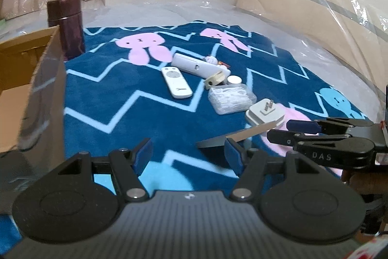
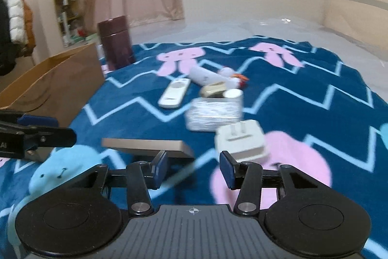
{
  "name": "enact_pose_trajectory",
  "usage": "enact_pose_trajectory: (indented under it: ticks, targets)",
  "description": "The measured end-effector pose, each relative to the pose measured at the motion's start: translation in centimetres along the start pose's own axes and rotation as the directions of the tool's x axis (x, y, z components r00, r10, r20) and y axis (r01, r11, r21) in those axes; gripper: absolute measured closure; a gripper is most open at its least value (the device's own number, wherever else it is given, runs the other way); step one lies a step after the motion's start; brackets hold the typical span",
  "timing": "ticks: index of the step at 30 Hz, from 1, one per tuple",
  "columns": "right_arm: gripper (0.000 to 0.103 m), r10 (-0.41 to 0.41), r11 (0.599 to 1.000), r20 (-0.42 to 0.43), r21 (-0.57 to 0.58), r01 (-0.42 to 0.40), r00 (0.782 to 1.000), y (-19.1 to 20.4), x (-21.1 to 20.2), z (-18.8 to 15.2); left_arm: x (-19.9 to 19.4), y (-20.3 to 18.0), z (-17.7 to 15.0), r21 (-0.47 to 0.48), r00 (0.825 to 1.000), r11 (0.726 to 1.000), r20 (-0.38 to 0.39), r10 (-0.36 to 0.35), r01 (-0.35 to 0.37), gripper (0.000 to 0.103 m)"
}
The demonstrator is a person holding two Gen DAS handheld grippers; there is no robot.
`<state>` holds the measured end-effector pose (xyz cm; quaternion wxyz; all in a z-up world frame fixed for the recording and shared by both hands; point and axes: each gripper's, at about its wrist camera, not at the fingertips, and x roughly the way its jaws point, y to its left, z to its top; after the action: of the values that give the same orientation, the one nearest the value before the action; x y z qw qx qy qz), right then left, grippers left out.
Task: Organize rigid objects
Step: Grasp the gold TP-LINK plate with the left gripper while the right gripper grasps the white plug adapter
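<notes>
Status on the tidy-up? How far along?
Done: nothing visible; the cardboard box shows no items where seen. In hand: nothing; left gripper and right gripper open, a flat grey plate by the right's tips, unclamped. To do: remote, white case, clear box, plug, small jar on the blanket.

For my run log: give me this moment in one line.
left tool: open, empty | right tool: open, grey slab at its tips | remote, plug: on blanket

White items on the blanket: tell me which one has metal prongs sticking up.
The plug adapter, nearest the grippers. The remote and the clear box show no prongs.
</notes>
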<state>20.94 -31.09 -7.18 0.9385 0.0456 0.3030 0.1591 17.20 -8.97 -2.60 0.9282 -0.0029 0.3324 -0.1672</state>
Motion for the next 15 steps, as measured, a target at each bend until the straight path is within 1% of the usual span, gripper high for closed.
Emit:
enact_pose_trajectory:
  ticks: [3,6,8,12,15]
  targets:
    - [0.055,-0.006,1.000,0.001,0.008,0.006,1.000,-0.8,-0.6,-0.1,0.5,-0.6,-0.1,0.001,1.000,1.000,-0.001,-0.018,0.018,0.043]
    - [0.054,-0.056,0.998,-0.020,0.006,0.056,0.998,-1.3,-1.0,-0.7,1.0,-1.0,-0.1,0.001,0.999,1.000,-0.008,-0.031,0.031,0.043]
    - [0.054,-0.092,0.995,-0.024,0.026,0.092,0.995,-2.1,-1.1,-1.0,1.3,-1.3,-0.2,0.000,0.999,0.999,-0.014,-0.043,0.043,0.042]
    - [0.053,-0.143,0.987,-0.040,0.072,0.146,0.989,-3.5,-1.0,-1.4,2.1,-2.2,-0.4,-0.020,0.998,0.998,-0.022,-0.055,0.055,0.031]
    - [0.052,-0.151,0.984,-0.034,0.089,0.154,0.988,-4.2,-1.0,-1.4,3.2,-3.1,-0.7,-0.037,0.998,0.998,-0.031,-0.060,0.059,0.026]
